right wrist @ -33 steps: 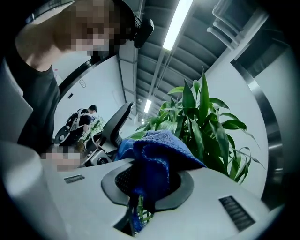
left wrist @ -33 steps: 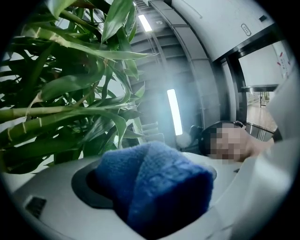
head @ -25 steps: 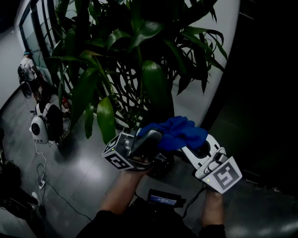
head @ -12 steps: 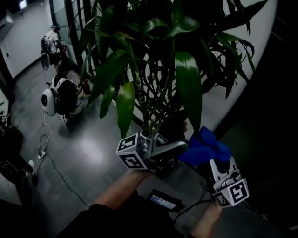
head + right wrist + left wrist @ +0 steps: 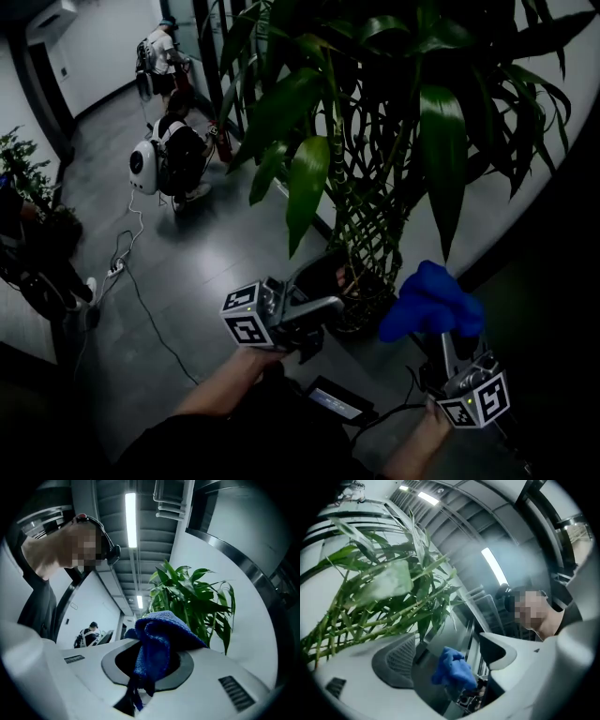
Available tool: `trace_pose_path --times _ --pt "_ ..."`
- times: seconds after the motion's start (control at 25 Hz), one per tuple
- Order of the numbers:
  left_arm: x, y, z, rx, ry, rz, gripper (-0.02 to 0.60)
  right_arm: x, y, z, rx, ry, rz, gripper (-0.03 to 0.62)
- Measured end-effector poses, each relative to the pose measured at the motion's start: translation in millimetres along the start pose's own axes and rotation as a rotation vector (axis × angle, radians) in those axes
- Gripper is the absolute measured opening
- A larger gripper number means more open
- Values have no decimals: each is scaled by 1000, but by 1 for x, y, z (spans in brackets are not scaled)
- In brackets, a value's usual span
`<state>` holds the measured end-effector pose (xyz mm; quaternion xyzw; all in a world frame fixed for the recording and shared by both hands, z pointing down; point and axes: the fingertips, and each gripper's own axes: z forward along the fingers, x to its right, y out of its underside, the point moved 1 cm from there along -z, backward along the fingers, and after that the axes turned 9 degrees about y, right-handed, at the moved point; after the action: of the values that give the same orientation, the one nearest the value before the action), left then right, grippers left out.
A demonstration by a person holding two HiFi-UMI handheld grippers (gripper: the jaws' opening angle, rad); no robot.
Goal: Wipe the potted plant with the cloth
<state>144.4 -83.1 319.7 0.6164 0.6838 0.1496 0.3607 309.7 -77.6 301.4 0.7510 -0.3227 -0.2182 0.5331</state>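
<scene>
The potted plant point(image 5: 375, 122) stands ahead, with long glossy green leaves over a braided stem and a dark pot point(image 5: 349, 298) on the floor. My right gripper point(image 5: 448, 330) is low at the right, shut on the bunched blue cloth point(image 5: 431, 300), and sits right of the pot, apart from the leaves. In the right gripper view the cloth point(image 5: 157, 641) bulges up from between the jaws, with the plant point(image 5: 192, 599) beyond. My left gripper point(image 5: 323, 314) hangs open just left of the pot, touching no leaf. In the left gripper view the cloth point(image 5: 452, 670) shows beyond the gap.
People with backpacks point(image 5: 173, 155) crouch and stand far down the corridor at the upper left. A cable point(image 5: 141, 300) trails over the grey floor. A second plant point(image 5: 28, 159) is at the left edge. A curved white wall point(image 5: 525, 159) backs the plant.
The two grippers have drawn apart: the right one has carried the cloth down and to the right, away from the left gripper. The head view has swung to show more corridor.
</scene>
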Motion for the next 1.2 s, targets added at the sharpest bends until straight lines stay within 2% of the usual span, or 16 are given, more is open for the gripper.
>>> trace_pose_path --times 0.12,0.24,0.4,0.56,0.72,0.88,1.0,1.2 --pt "0 -17 -34 44 -48 -5 425 -27 -11 11 45 -51 -26 74" --pt "-6 -42 -68 115 -71 -30 425 -56 -23 26 76 -57 -76 74" --pt "-25 -89 -103 166 -48 -67 425 -93 -20 63 84 -22 -162 74" --pt "-54 -137 -140 200 -40 -127 425 -133 0 116 74 -15 -149 74" --pt "-74 -159 -150 160 23 -211 425 -187 13 162 62 -25 -148 74" --pt "-80 -171 -151 128 82 -264 425 -234 16 198 66 -54 -197 74" --pt "-77 -167 -139 106 137 -308 425 -229 6 206 41 31 -279 74" --pt "-75 -156 -108 69 193 -334 425 -165 -44 212 100 281 -393 74"
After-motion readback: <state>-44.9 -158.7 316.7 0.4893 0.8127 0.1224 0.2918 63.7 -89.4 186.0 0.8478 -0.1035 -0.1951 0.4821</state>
